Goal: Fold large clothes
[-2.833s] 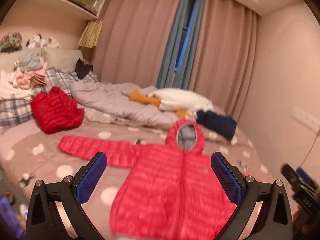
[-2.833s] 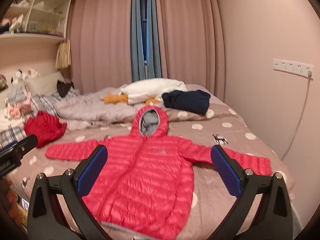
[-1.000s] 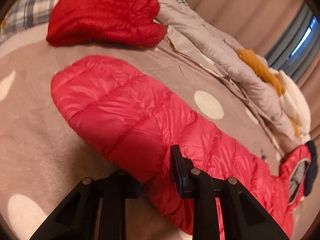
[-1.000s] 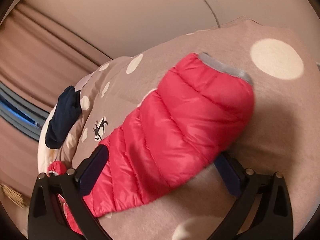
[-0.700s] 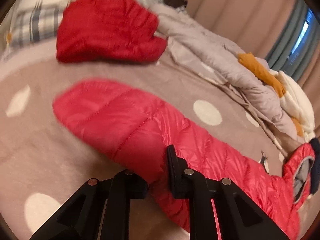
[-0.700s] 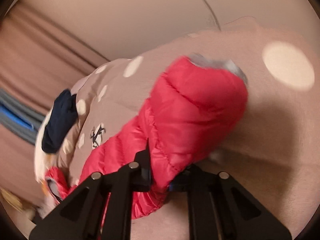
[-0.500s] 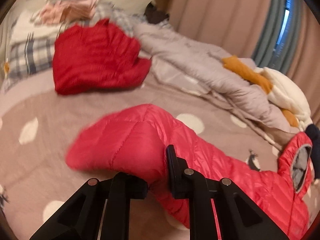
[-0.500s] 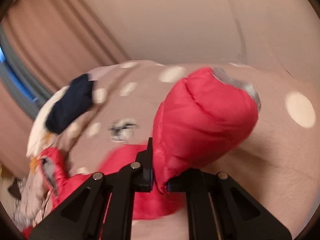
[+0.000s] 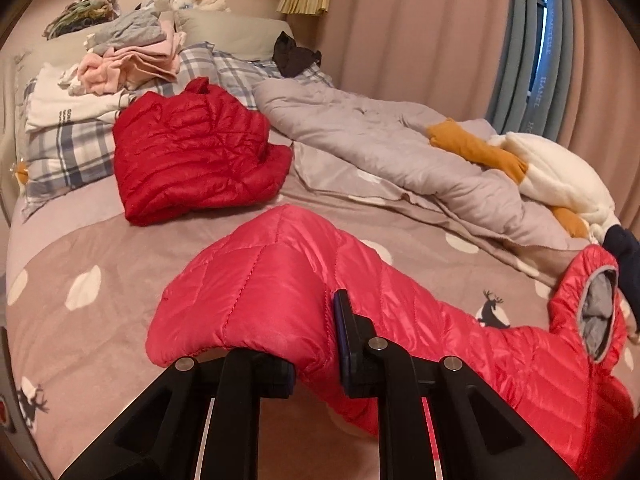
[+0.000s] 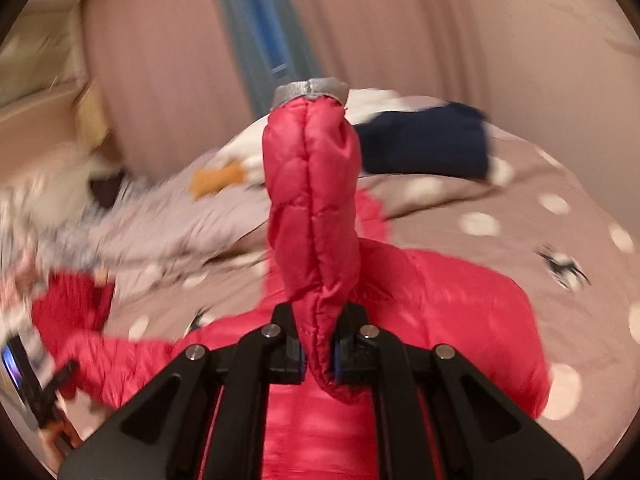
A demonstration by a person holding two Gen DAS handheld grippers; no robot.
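Pink dotted bed carries the red jacket, spread near its foot, hood toward a grey quilt. Left tongs are clenched on one sleeve, raised off the bed; right tongs grip the other sleeve, standing upright.

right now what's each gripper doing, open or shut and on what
Left gripper: shut on the pink puffer jacket's left sleeve.
Right gripper: shut on the jacket's right sleeve.

Folded jacket lies behind the spread jacket, on the bed.
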